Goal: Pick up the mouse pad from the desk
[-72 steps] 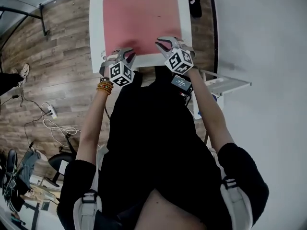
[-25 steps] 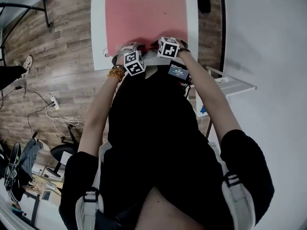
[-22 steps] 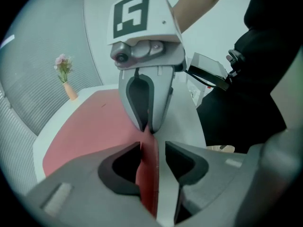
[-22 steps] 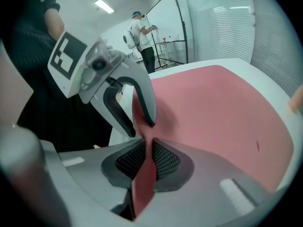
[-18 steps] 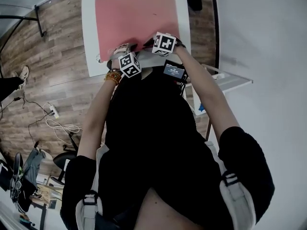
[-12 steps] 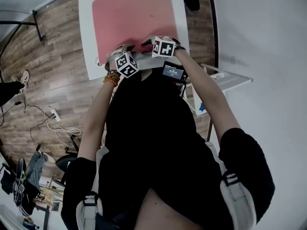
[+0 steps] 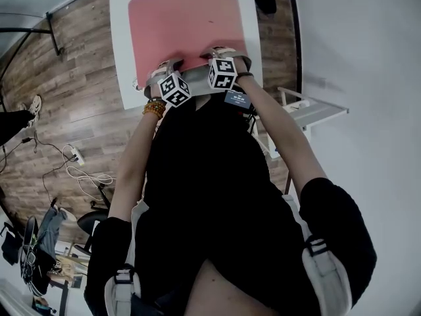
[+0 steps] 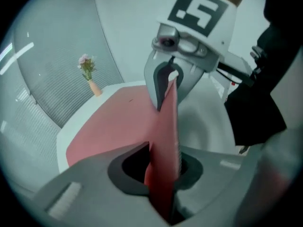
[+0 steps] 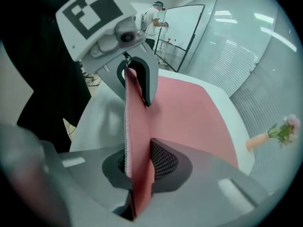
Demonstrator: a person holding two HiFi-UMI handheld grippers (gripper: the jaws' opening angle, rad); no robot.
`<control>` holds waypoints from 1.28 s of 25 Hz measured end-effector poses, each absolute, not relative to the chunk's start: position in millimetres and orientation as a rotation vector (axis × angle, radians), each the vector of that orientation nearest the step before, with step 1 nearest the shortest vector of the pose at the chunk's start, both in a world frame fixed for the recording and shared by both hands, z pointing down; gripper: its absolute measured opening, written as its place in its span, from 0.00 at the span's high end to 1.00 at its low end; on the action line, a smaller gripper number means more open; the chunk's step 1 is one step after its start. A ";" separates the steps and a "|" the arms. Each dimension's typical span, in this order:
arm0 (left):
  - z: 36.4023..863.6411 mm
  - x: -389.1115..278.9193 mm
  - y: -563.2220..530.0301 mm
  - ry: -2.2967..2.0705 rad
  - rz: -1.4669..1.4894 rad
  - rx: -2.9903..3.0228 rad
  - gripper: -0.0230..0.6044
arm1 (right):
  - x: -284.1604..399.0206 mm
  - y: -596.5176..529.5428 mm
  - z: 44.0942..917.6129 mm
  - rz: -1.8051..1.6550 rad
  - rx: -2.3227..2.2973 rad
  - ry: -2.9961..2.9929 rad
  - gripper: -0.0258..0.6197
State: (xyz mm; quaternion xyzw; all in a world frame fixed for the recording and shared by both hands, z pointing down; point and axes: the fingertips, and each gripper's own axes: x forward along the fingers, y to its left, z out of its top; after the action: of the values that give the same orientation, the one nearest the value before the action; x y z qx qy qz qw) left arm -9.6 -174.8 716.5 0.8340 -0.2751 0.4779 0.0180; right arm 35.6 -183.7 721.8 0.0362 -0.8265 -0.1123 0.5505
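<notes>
Head view, upper centre: flat pink rectangular fabric mouse pad (image 7: pixel 187 22) on a white rectangular counter (image 7: pixel 120 45).

Change over the last three seconds: both tools were hovering spread wide just short of the pad's near edge. They have since come down onto that edge and closed. The left gripper (image 7: pixel 164 67) is now clamped on the near edge at the pad's lower-left part. The right gripper (image 7: pixel 218 50) is clamped on it at the lower-right part.

Left gripper view: the pad edge stands up as a thin pink sheet through frame centre, pinched between the two grey fingers (image 8: pixel 90 178) at the bottom, no gap on either side.

Right gripper view: same story, the pink sheet pressed against the dimpled black face of one finger (stitched hem shows on the sheet's left side).

Pad position: the near edge is raised and turned upward into both grips. The rest, toward the top of the head view, lies flat on the counter.

Judgement: the grasp looks done and the lift barely begun. The next move calls for both hands to rise together. A soft sheet like this will likely sag between the grips and trail off the counter last.
</notes>
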 end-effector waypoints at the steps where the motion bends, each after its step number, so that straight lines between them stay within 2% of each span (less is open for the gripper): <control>1: 720.9 -19.4 -177.2 -0.888 1.522 2.569 0.88 | 34.1 -184.9 719.4 -0.264 0.087 -1.958 0.90; 9: 720.0 -42.6 -178.9 -1.030 1.421 2.518 0.87 | 63.0 -188.7 738.8 -0.192 0.147 -1.878 0.82; 18: 712.7 -49.6 -190.2 -1.132 1.217 2.397 0.86 | 64.5 -197.5 728.7 0.225 0.328 -1.967 0.85; 32: 725.3 -48.0 -159.6 -0.951 1.297 2.415 0.88 | 63.0 -169.6 737.4 0.265 0.275 -1.952 0.86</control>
State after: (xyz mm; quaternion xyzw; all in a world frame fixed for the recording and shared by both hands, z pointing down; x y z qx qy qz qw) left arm -48.0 -159.6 725.3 0.8263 -0.3254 0.4438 0.1199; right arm 63.0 -169.6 737.4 0.1159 -0.8230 0.1118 0.5447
